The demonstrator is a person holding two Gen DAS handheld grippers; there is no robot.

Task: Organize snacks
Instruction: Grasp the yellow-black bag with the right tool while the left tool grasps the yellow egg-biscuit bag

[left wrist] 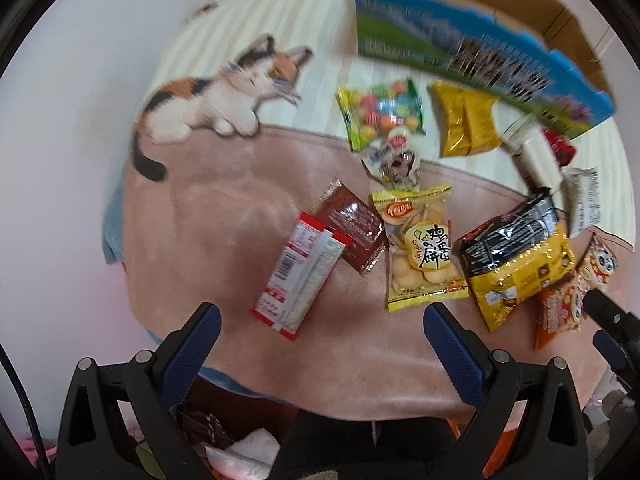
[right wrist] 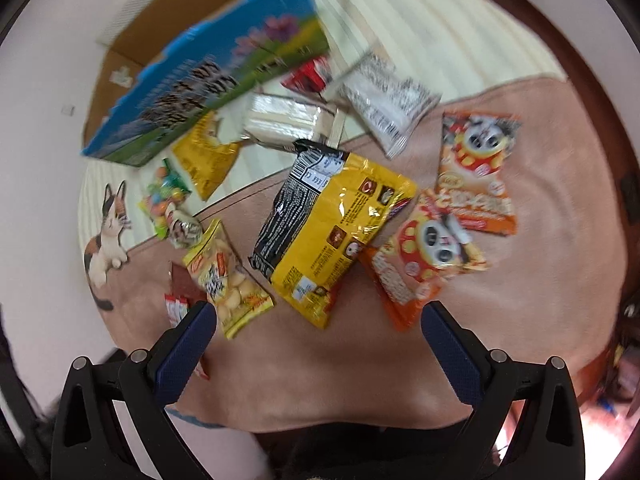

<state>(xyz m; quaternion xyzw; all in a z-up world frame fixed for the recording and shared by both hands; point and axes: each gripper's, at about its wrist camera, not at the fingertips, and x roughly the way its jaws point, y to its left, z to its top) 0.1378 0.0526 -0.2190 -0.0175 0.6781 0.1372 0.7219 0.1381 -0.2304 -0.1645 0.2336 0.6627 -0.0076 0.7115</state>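
A: While both the left hand-held gripper point(left wrist: 320, 344) and right hand-held gripper point(right wrist: 318, 344) hover spread and empty, the snacks lie scattered on the blanket point(right wrist: 520, 280), unsorted, near the open blue box point(right wrist: 224, 76).

B: Counted: two panda packets point(right wrist: 476, 172), one yellow-black bag point(right wrist: 328, 232), one biscuit bag point(left wrist: 420, 248).

Biscuit bag point(left wrist: 420, 248): black characters 鸡蛋饼 on a round yellow label. Print on the box point(left wrist: 480, 52) and other packets is too blurred to read.
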